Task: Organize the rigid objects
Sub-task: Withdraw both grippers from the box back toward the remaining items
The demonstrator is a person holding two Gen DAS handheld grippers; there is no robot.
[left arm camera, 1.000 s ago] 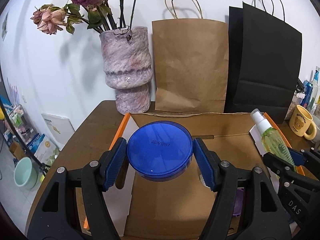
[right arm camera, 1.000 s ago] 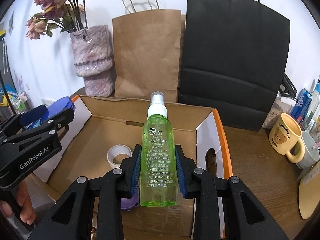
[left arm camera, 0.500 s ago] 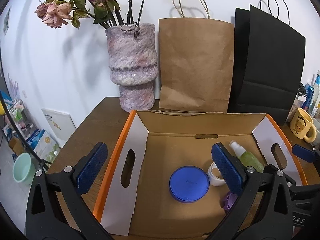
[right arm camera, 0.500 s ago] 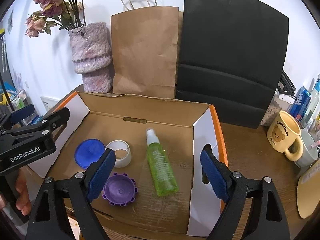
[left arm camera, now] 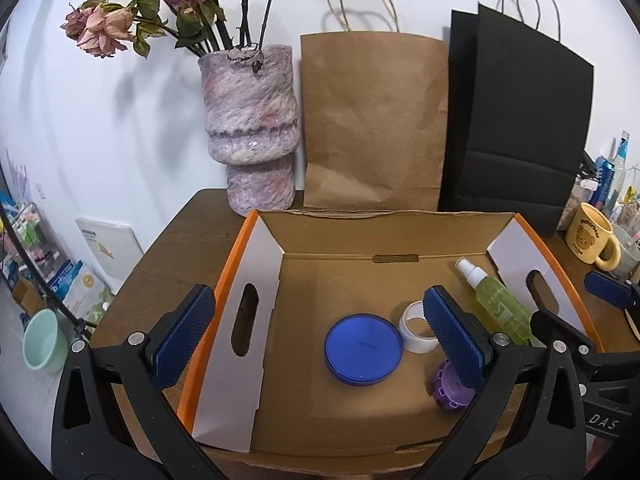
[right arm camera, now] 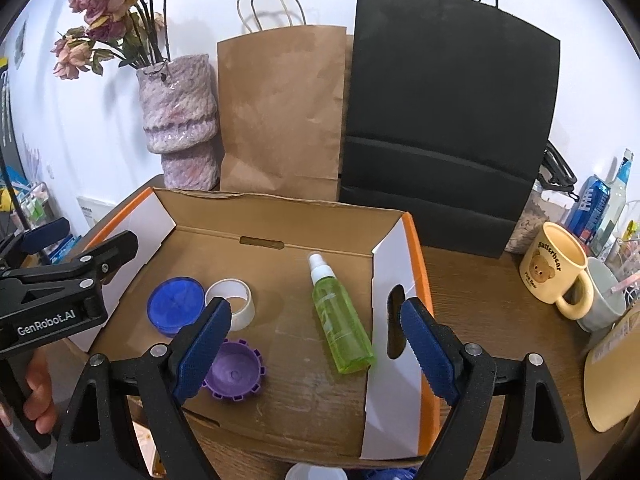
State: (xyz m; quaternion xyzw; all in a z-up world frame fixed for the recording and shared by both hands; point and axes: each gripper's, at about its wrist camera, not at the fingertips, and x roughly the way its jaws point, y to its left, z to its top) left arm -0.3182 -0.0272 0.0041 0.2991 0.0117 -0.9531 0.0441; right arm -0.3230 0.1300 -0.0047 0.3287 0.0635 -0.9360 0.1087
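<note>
An open cardboard box (left arm camera: pixel 340 232) (right arm camera: pixel 280 204) with orange edges sits on the brown table. On its floor lie a blue round tin (left arm camera: pixel 363 349) (right arm camera: pixel 175 307), a white tape roll (left arm camera: pixel 416 328) (right arm camera: pixel 232 300), a purple toothed cap (left arm camera: pixel 450 388) (right arm camera: pixel 234 376) and a green spray bottle (left arm camera: pixel 496 306) (right arm camera: pixel 338 324), which lies on its side. My left gripper (left arm camera: pixel 316 332) hangs open above the box's left half, holding nothing. Over the right half my right gripper (right arm camera: pixel 316 332) is open too, its pads well apart from the bottle below.
Behind the box stand a mottled purple vase (left arm camera: pixel 250 128) of dried roses, a brown paper bag (left arm camera: pixel 374 120) and a black paper bag (left arm camera: pixel 516 120). On the table to the right are a yellow bear mug (right arm camera: pixel 556 268), cans and a round board. A hand (right arm camera: pixel 36 392) holds the left gripper.
Both grippers opened wide. The blue tin left the left gripper and the green bottle left the right; both now lie on the box floor. Both views show more of the box.
</note>
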